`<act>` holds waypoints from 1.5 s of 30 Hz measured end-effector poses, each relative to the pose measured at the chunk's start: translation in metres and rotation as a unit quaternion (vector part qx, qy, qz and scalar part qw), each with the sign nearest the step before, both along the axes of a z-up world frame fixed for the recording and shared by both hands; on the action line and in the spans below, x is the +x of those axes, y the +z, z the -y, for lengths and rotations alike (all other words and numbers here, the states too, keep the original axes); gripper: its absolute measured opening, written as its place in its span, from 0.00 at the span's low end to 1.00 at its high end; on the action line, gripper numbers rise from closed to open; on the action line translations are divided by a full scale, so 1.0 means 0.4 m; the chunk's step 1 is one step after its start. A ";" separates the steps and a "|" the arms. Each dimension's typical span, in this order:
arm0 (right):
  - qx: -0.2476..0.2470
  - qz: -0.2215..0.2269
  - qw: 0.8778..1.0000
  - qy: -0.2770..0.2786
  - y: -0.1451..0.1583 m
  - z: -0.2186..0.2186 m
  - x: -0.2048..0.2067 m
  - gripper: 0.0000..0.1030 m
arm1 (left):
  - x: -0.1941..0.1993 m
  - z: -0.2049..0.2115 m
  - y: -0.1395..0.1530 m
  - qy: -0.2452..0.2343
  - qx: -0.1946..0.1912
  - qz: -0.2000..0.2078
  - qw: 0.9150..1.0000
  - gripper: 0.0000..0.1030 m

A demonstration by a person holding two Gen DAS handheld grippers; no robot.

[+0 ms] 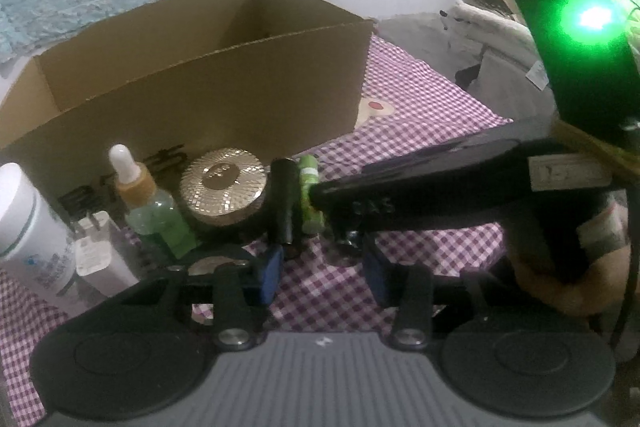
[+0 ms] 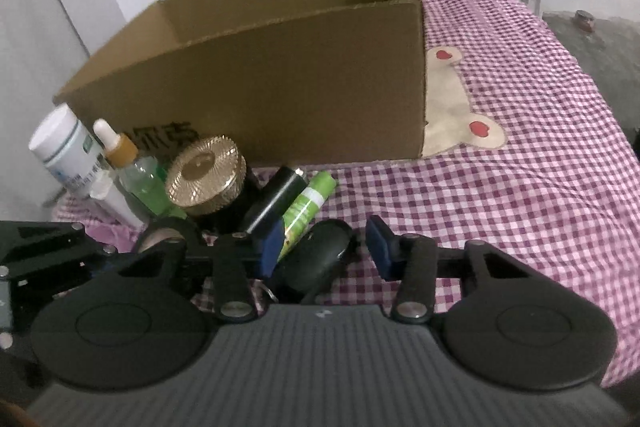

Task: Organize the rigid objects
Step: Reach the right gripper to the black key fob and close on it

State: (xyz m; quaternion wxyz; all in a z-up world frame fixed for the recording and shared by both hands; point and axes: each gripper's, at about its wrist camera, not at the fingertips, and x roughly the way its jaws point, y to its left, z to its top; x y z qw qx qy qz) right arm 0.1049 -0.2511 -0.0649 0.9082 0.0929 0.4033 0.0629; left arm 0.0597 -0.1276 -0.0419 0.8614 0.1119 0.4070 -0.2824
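The big cardboard box [image 1: 200, 99] was seen standing open on the checked cloth [image 2: 520, 147], and nothing could be seen inside it, so the sorting was judged to be only at its start. All the small things were crowded in a row just in front of the box, and that crowding was where trouble could be expected. The left gripper [image 1: 323, 269] was held low in front of the box, part way open, with only cloth between its pads. The right gripper [image 2: 325, 245] was also part way open. A dark round thing [image 2: 320, 259] and the near end of the green tube [image 2: 308, 207] lay between its jaws, but nothing was squeezed yet. Two things could be pinched at once there, and one could be dropped. The two grippers were very close and could be bumped together. The white tub [image 1: 24, 219], at the box's left front corner, could be tipped if the row was pushed. The gold-lidded jar [image 1: 222, 187] could be shoved against the box. The dropper bottle [image 1: 152, 215] was tall and thin and could be knocked over most easily. The black tube [image 1: 285, 203] lay right beside the green tube and could be rolled away.
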 end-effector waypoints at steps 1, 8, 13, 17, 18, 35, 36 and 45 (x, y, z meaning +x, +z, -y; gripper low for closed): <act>-0.002 0.004 1.000 0.003 -0.001 -0.002 0.001 0.43 | 0.002 0.002 -0.003 -0.001 0.000 -0.003 1.000 0.44; -0.034 0.012 0.999 0.016 -0.001 -0.001 -0.008 0.43 | 0.004 0.032 -0.012 -0.016 0.002 -0.011 1.000 0.44; -0.047 0.005 0.999 0.004 -0.016 0.032 -0.038 0.40 | 0.004 0.061 -0.016 -0.027 0.002 -0.014 1.000 0.44; -0.046 0.002 0.999 -0.003 -0.014 0.051 -0.048 0.40 | 0.008 0.085 -0.016 -0.036 0.005 -0.011 0.999 0.44; -0.036 0.000 0.999 -0.008 -0.011 0.061 -0.050 0.40 | 0.008 0.090 -0.016 -0.039 0.005 -0.009 0.999 0.44; 0.243 -0.073 0.963 -0.089 -0.047 0.266 -0.137 0.38 | 0.005 0.162 -0.043 -0.077 0.035 0.017 0.996 0.46; 0.242 -0.072 0.964 -0.088 -0.047 0.262 -0.132 0.38 | 0.007 0.168 -0.048 -0.079 0.037 0.016 0.996 0.47; 0.254 -0.055 0.962 -0.077 -0.053 0.238 -0.073 0.36 | 0.010 0.169 -0.054 -0.075 0.022 -0.032 0.996 0.47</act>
